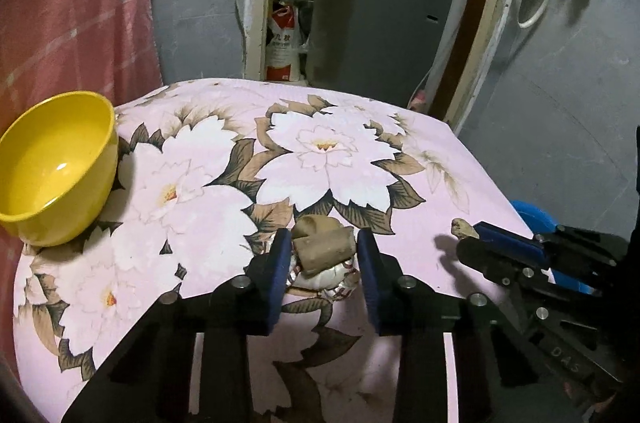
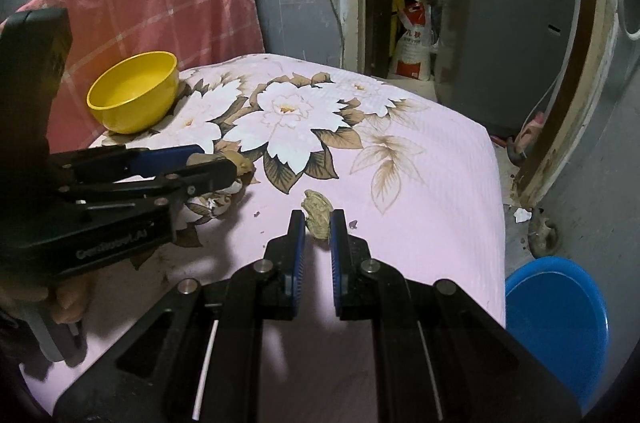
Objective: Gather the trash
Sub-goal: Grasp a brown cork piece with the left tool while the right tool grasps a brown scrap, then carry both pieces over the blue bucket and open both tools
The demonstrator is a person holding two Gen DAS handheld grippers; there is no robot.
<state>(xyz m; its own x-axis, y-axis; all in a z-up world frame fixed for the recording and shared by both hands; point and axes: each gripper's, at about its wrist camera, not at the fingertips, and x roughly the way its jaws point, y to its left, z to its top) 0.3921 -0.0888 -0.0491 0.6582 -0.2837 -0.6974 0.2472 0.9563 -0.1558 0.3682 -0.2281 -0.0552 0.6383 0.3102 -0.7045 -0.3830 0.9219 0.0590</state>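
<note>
The left gripper (image 1: 324, 247) brackets a brown crumpled wad (image 1: 323, 248) lying on a pink floral cloth (image 1: 400, 151); whether the pads press it or merely flank it cannot be told. Under the wad lies pale crumpled litter (image 1: 328, 281). The right gripper (image 2: 318, 227) is pinched on a small tan scrap (image 2: 318, 213) at its fingertips, closer to the cloth's right edge. The two tools sit near each other at the near side of the covered table (a few crumbs dot the cloth between them). Beyond them the middle and far right of the cloth lie bare up to the far edge. A yellow bowl (image 1: 56, 163) stands at the far left corner, against a pink draped towel (image 1: 76, 19). Off the right edge, on the floor, sits a blue bin (image 2: 556, 327). Past the table, a grey cabinet (image 1: 380, 19) stands in a doorway.
</note>
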